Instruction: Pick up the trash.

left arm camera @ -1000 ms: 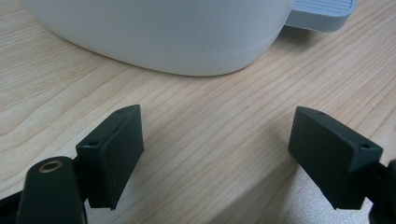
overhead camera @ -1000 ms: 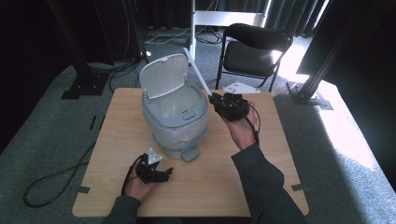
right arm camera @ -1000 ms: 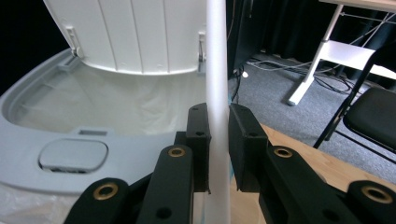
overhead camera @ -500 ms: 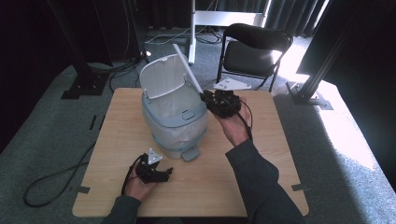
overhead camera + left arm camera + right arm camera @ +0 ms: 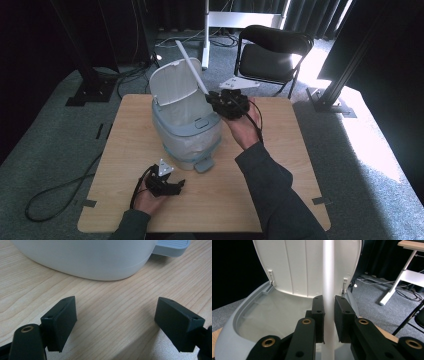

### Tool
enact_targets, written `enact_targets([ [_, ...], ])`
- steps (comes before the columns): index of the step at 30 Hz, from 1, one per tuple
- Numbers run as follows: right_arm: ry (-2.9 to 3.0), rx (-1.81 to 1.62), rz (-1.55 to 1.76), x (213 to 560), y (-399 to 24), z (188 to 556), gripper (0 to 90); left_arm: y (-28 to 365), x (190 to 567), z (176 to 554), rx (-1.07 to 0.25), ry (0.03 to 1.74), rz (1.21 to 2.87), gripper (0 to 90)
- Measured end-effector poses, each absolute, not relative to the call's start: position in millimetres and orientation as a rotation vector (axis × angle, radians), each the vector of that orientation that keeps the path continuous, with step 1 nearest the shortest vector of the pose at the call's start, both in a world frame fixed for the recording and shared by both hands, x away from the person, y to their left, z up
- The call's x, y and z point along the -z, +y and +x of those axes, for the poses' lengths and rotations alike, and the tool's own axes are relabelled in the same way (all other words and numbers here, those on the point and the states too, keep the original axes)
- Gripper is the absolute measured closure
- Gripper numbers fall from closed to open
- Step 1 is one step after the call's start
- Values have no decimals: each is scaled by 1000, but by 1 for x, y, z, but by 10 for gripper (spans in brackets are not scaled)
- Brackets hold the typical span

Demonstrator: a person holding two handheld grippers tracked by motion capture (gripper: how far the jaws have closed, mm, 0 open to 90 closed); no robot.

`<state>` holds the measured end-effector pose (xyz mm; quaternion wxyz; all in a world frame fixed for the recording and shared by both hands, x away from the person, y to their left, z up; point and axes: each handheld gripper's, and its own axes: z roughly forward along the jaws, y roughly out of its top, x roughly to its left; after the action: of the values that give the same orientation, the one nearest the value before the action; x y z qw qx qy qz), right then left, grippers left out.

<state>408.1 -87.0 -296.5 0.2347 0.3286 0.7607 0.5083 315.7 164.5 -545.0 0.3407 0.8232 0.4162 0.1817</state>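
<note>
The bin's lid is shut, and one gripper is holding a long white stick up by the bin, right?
Not quite. The bin's lid is open, standing up behind the bin, as the high view shows; the right gripper view looks straight into it. The rest is right: the right gripper is pinching a long white stick at the bin's rim.
</note>
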Motion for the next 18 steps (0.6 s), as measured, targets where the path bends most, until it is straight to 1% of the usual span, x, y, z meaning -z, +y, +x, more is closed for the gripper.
enact_targets([
  [18, 2126, -1433, 906, 297, -72, 427, 788, 164, 545, 316, -472, 1081, 2144, 180],
])
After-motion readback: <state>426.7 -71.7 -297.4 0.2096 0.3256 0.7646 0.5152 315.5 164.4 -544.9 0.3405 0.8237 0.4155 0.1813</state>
